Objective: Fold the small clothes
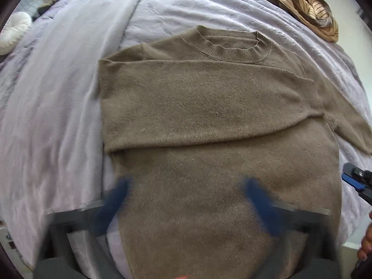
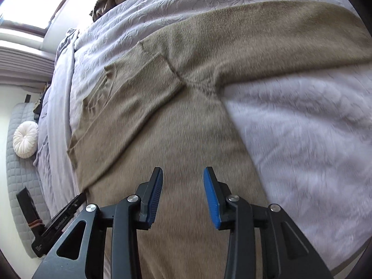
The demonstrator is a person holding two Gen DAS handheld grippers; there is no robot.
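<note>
We look at a brown knit sweater [image 1: 209, 107] that lies flat on a lavender bedspread [image 1: 58, 116], neck away from us. One sleeve [image 1: 209, 97] is already folded across the chest, its cuff [image 1: 311, 102] resting near the opposite side. The other sleeve [image 1: 348, 121] still stretches outward onto the bedspread.

Our left gripper [image 1: 186, 207] hovers above the lower body of the sweater with its blue fingers [image 1: 111, 204] spread wide and nothing between them (they are blurred by motion, but the gap is plain). Our right gripper [image 2: 183, 195] also hangs above the lower body, its blue pads [image 2: 212, 197] parted, holding nothing. We cannot tell whether either one touches the wool.

We judge that the sweater is soft, light and a little fluffy, so it will drape and sag where it is not supported, and a thin pinch may slip or pull only the top layer. It is not fragile, but the knit can stretch. For the next fold we think it is best to take the free sleeve near its end, or the hem at both corners, and to pinch all layers together there.

At the far edges we see a striped cloth [image 1: 311, 9] and a round white cushion [image 2: 25, 139], both well apart from the sweater.
</note>
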